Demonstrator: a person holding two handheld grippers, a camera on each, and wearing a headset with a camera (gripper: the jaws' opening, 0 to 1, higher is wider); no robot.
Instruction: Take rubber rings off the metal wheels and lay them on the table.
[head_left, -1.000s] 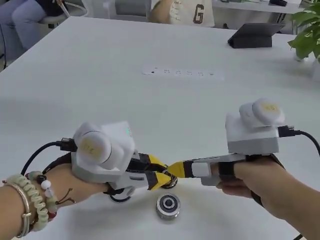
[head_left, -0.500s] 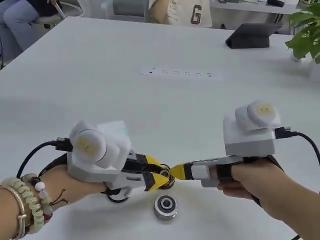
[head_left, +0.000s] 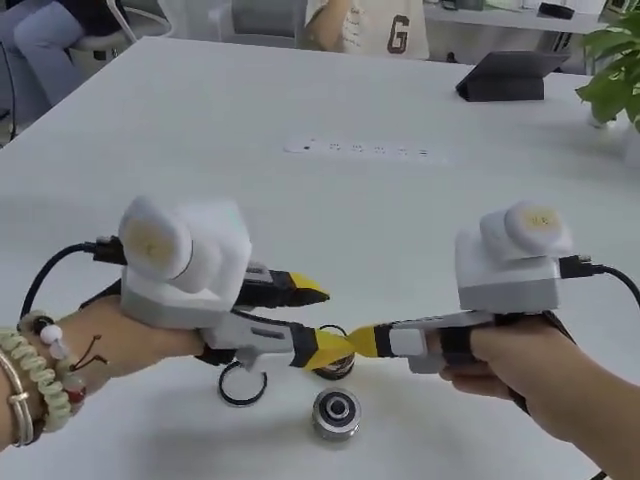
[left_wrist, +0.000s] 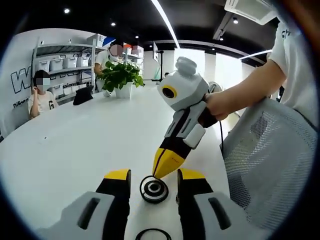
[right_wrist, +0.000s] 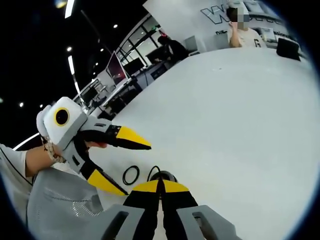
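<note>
Shirt (head_left: 397, 35): letter "G", dark on cream; person at far table edge, head view.
Wall sign (left_wrist: 20, 80): large "W", rest cut off; small print below illegible.

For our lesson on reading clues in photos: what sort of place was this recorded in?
Probably an office or lab workroom: a long white table with what looks like a socket strip set in it, shelves of storage bins along a wall, and a mesh office chair.
</note>
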